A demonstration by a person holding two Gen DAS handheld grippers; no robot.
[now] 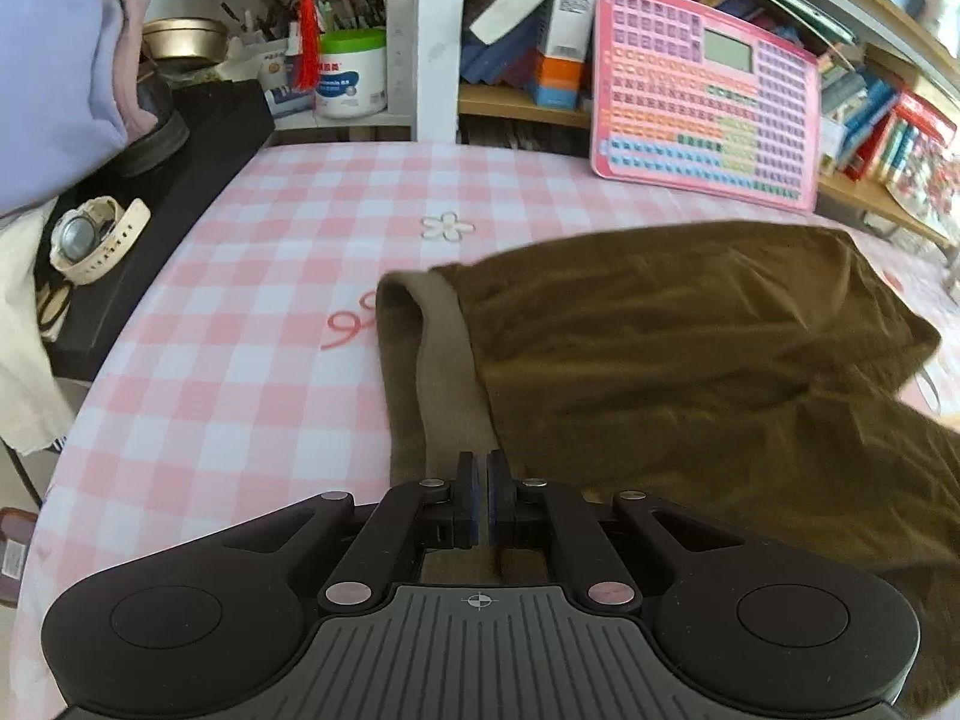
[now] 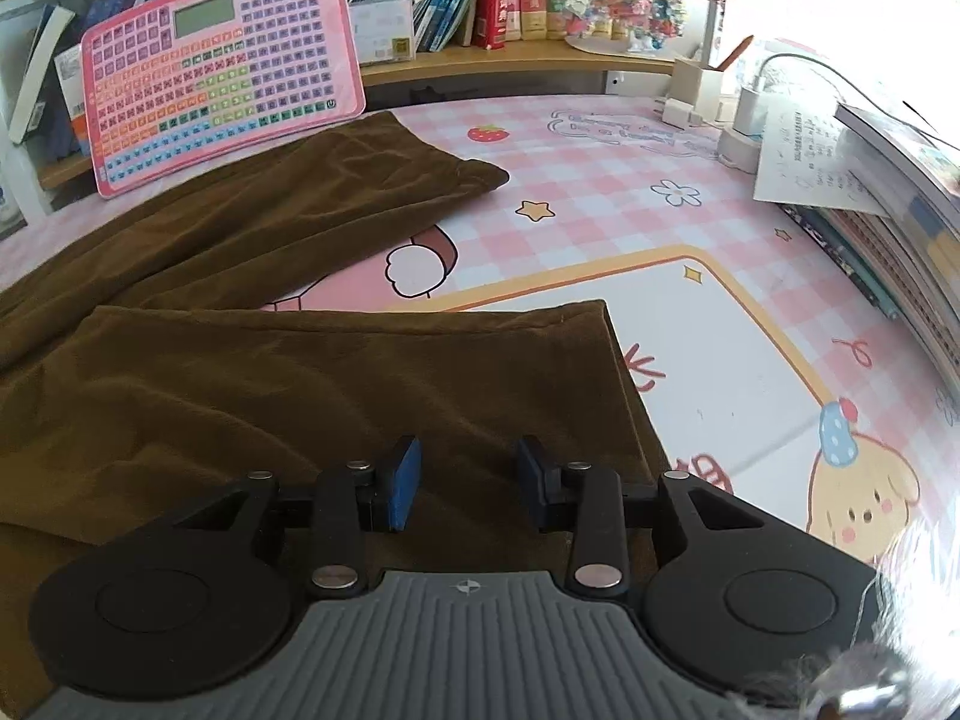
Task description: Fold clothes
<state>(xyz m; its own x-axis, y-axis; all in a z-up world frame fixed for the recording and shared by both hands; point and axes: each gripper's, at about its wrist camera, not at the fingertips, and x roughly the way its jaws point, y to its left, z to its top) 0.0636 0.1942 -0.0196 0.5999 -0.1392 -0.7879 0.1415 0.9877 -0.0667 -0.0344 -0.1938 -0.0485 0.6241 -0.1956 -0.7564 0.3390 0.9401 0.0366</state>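
Olive-brown trousers (image 1: 690,330) lie on the pink checked tablecloth (image 1: 270,312). In the left wrist view the waistband (image 1: 447,360) runs toward me, and my left gripper (image 1: 482,501) is shut on its near end. In the right wrist view the two trouser legs (image 2: 312,372) spread apart, one toward the back (image 2: 336,192), one near. My right gripper (image 2: 469,480) is open, its blue pads (image 2: 403,483) hovering over the near leg close to its hem, holding nothing.
A pink keyboard-like board (image 1: 705,96) leans on the bookshelf at the back; it also shows in the right wrist view (image 2: 219,66). A black box with a watch (image 1: 90,240) sits left. Stacked books and papers (image 2: 870,180) and chargers (image 2: 744,114) line the right edge.
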